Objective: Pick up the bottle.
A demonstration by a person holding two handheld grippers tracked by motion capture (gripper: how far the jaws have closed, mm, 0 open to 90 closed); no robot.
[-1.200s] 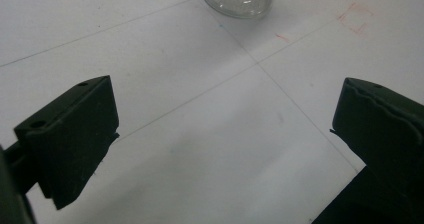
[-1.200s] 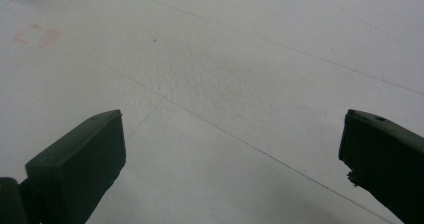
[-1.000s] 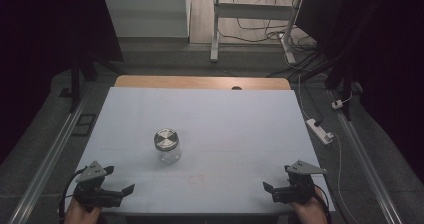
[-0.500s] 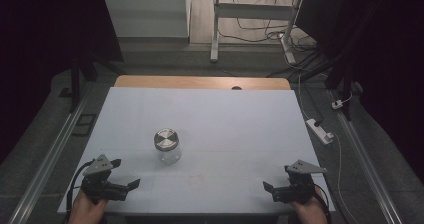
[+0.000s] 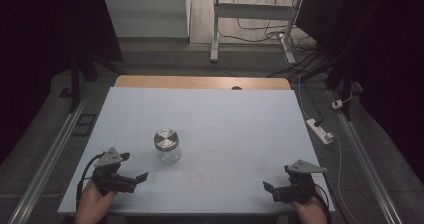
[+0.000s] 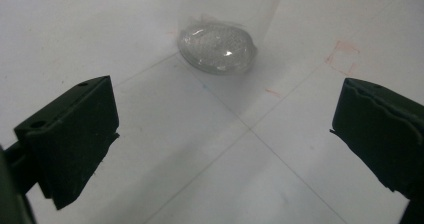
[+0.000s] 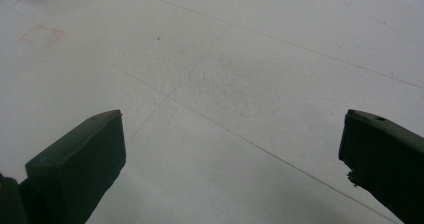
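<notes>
Clear glass jar (image 5: 168, 149) with shut silver lid, upright on table (image 5: 240, 124); both grippers' fingers (image 6: 75, 134) spread wide, empty.

Lab: floor cables (image 5: 260, 24), power strip (image 5: 320, 130)

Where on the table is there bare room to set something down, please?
Nearly everywhere. The far half of the table beyond the jar is bare, and so is the stretch between the jar and the right gripper. The tightest patch lies between the jar and the left gripper.
</notes>
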